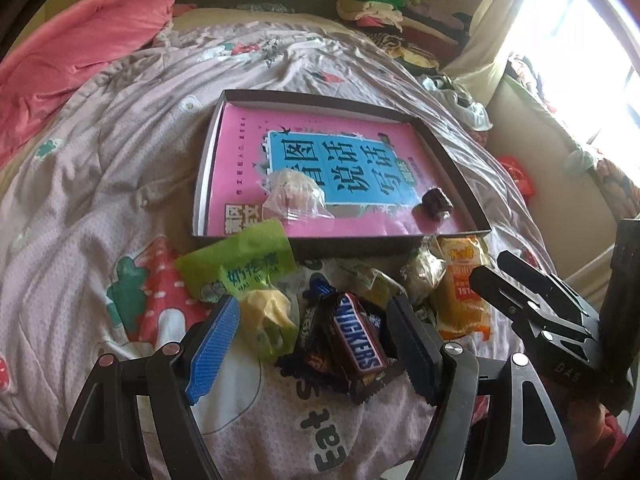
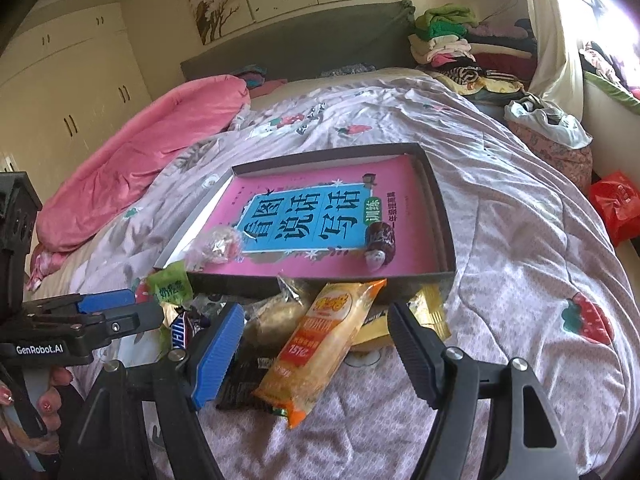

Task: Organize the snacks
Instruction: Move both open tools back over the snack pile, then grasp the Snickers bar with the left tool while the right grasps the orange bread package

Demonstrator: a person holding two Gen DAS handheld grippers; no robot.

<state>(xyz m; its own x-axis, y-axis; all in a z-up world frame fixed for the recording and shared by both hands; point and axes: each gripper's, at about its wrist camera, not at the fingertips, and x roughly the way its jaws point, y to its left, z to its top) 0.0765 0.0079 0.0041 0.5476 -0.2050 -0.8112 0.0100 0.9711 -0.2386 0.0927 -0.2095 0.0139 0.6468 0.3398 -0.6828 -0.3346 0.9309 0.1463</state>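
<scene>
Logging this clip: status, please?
Left gripper open over Snickers bar. Right gripper open over orange packet. Two snacks already in box. Nothing blocking.

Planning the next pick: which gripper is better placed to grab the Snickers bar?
Left. The left gripper is open with the Snickers bar lying between its fingers. The right gripper is open around the orange snack packet instead.
</scene>
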